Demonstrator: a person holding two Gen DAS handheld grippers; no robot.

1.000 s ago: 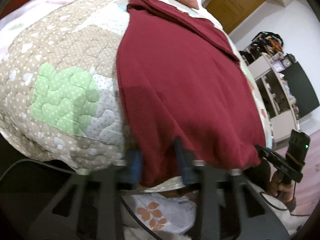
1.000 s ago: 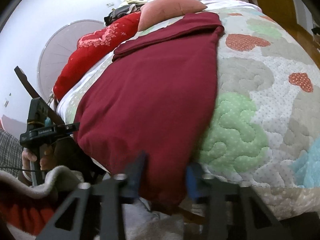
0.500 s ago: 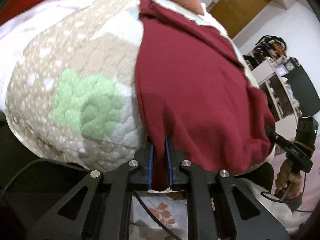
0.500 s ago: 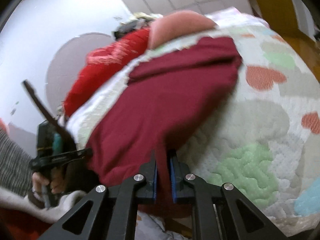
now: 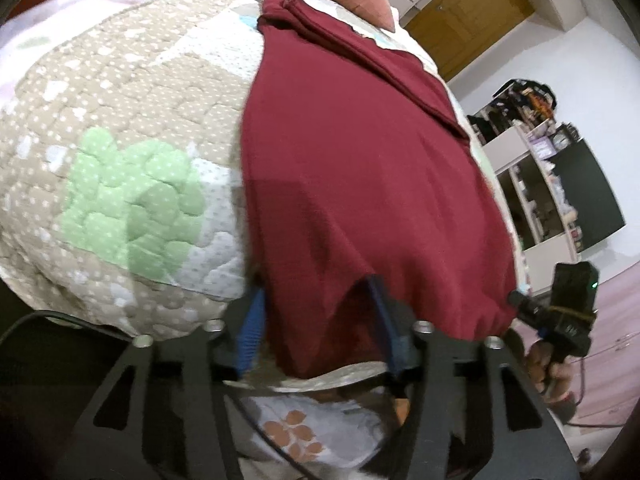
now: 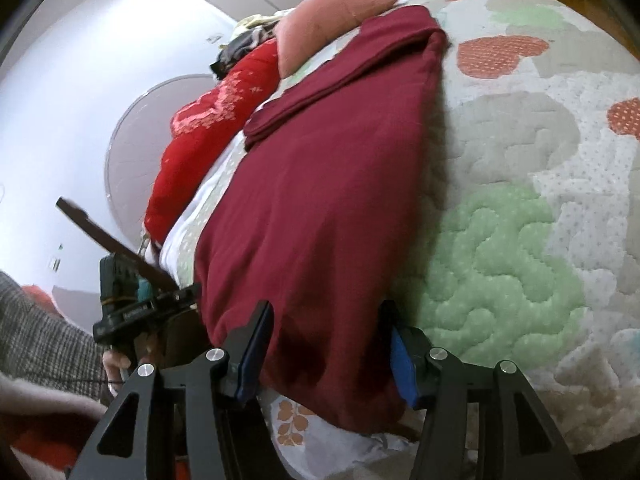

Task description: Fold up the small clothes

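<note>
A maroon garment (image 5: 360, 184) is laid flat on a patchwork quilt (image 5: 120, 128), its near hem hanging over the bed edge. The left gripper (image 5: 316, 320) is spread wide, fingers straddling the hem's left near corner, nothing pinched. The right gripper (image 6: 326, 350) is likewise released, blue pads (image 6: 402, 364) set either side of the right near corner. A pink pillow (image 6: 332, 16) is seen at the far end, a shelf unit (image 5: 540, 184) at right.
</note>
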